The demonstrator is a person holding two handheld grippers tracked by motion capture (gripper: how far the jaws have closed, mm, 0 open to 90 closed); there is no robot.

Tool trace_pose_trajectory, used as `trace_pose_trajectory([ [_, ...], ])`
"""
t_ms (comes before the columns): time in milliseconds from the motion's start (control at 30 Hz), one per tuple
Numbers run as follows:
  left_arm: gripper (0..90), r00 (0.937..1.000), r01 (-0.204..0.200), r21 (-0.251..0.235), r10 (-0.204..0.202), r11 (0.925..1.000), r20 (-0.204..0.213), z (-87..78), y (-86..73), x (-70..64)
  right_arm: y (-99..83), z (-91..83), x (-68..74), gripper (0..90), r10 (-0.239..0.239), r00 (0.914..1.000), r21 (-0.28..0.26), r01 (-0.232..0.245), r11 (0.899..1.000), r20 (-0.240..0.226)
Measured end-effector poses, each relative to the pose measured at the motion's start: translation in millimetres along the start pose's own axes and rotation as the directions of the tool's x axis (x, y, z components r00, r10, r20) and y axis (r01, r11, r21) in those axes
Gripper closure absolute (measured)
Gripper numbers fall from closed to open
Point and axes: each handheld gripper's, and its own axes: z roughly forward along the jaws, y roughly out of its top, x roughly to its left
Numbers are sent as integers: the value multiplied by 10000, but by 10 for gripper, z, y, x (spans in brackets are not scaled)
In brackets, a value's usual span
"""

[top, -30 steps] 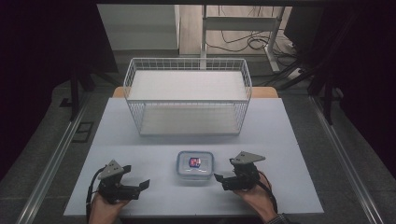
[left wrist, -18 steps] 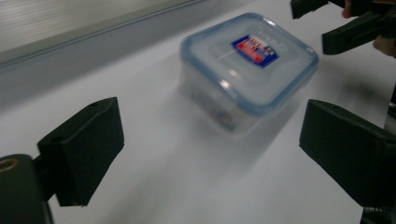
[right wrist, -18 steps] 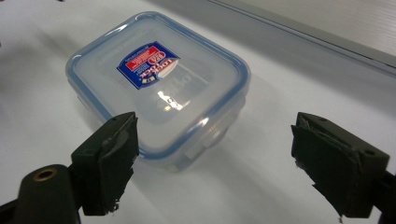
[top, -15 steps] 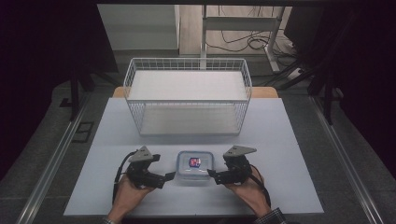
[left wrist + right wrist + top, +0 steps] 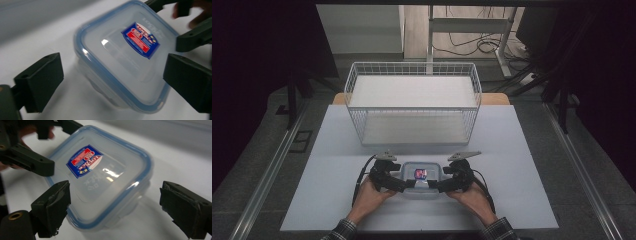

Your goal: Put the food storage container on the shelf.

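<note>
Clear plastic, rimmed in blue: a lidded food container (image 5: 421, 177) sits near the front edge of the white counter (image 5: 532, 165), midway along it, with a red-and-blue label on its lid. The left gripper (image 5: 398, 182) and the right gripper (image 5: 441, 184) flank it from either side, each held in a person's hand. In both gripper views the jaws stand wide apart, a corner of the box between them, holding nothing (neither pair visibly touches the plastic). A white wire basket (image 5: 412, 102) stands empty toward the far edge. The box looks light and stiff, probably empty, with smooth, likely slippery walls; the surest hold would seem to be across the lid's raised rim or under its lip, since a squeeze on the bare walls might slide off.
</note>
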Motion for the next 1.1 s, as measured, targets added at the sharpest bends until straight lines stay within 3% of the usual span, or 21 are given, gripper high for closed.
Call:
trace_pose_trajectory([
  [67,105,9984,148,114,-154,9998,537,13,-18,14,0,7,-4,139,58,9997,124,-55,9999,-223],
  [100,102,9990,93,207,-102,9997,432,4,-33,-24,-9,17,25,142,109,9991,302,-97,9995,-404],
  [167,138,9995,-30,182,24,9998,306,-17,-39,-52,-12,-3,70,169,-45,9997,435,55,9990,-247],
  [267,250,9994,-333,80,332,9994,17,-141,-87,-132,-35,-86,119,269,-234,9997,396,234,9989,-24],
  [367,374,9994,-332,-34,332,9994,45,-200,-129,-139,-65,-131,123,329,-143,9999,364,146,9992,-78],
  [400,390,9992,-374,21,374,9993,159,-226,-165,-150,-97,-172,118,388,-68,9998,338,75,9994,-213],
  [500,464,9988,-341,-96,344,9994,353,-266,-187,-136,-119,-205,123,429,-149,9994,308,158,9994,-296],
  [533,495,9966,-98,-272,120,9996,810,-303,-206,-80,-124,-248,110,485,-49,9990,224,59,9997,-452],
  [567,513,9966,-98,-272,120,9996,810,-303,-206,-80,-124,-248,110,485,-49,9990,224,59,9997,-452],
  [600,522,9950,6,-355,30,9994,1003,-312,-220,-62,-140,-270,70,516,98,9969,117,-89,9999,-786],
  [733,538,9936,37,-404,9,9992,1128,-324,-235,-55,-161,-288,18,545,408,9919,78,-402,9992,-1203],
  [900,564,9894,223,-431,-159,9988,1447,-329,-251,-11,-181,-288,-5,551,514,9884,-37,-525,9986,-1430],
  [1000,571,9830,502,-551,-395,9972,1793,-320,-274,38,-199,-293,-49,562,657,9828,-114,-687,9976,-1728],
  [1100,573,9811,622,-590,-501,9963,1870,-317,-278,50,-201,-290,-55,564,698,9817,-147,-735,9972,-1771],
])
